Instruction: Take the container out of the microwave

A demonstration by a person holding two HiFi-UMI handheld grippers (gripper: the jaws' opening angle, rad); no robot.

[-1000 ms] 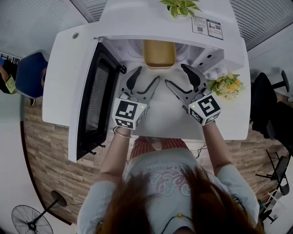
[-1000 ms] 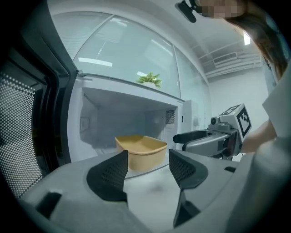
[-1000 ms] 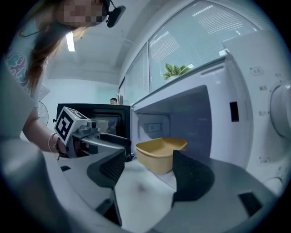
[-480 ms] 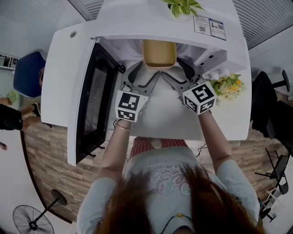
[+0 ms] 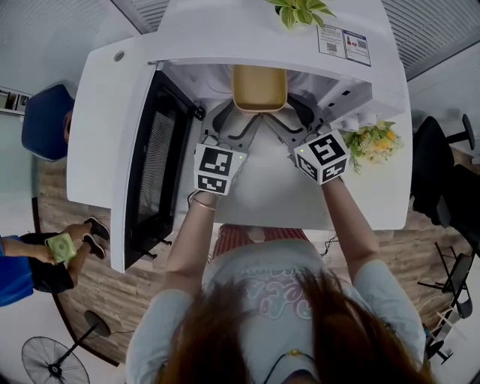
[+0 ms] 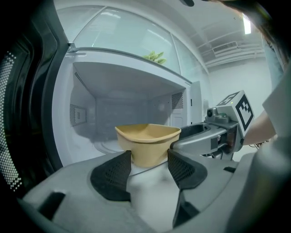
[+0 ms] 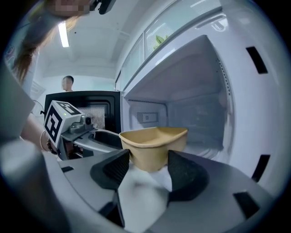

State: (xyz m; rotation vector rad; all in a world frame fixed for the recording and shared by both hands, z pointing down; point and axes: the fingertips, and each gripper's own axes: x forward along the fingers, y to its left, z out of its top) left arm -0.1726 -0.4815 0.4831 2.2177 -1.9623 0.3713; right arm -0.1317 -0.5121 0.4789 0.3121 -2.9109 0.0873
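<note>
**A:** How is the left gripper [image 6: 149,169] set?

**B:** Its jaws are apart and the pads press on nothing. The container [image 6: 148,136] shows through the gap, just beyond the tips.

**A:** And the right gripper [image 7: 146,172]?

**B:** Its jaws are closing but wide apart. The same container sits in line with the gap, just ahead of the pads, and they are not on it.

**A:** Where exactly is the container?

**B:** It stands upright on the floor of the microwave [image 5: 247,34], near the front opening. One gripper reaches in at each of its near corners.

**A:** What's around that?

**B:** The door [image 5: 154,172] is swung open to the left. A plant [image 5: 300,11] stands on top of the microwave, and flowers [image 5: 371,140] lie on the white table [image 5: 375,206] to its right.
</note>
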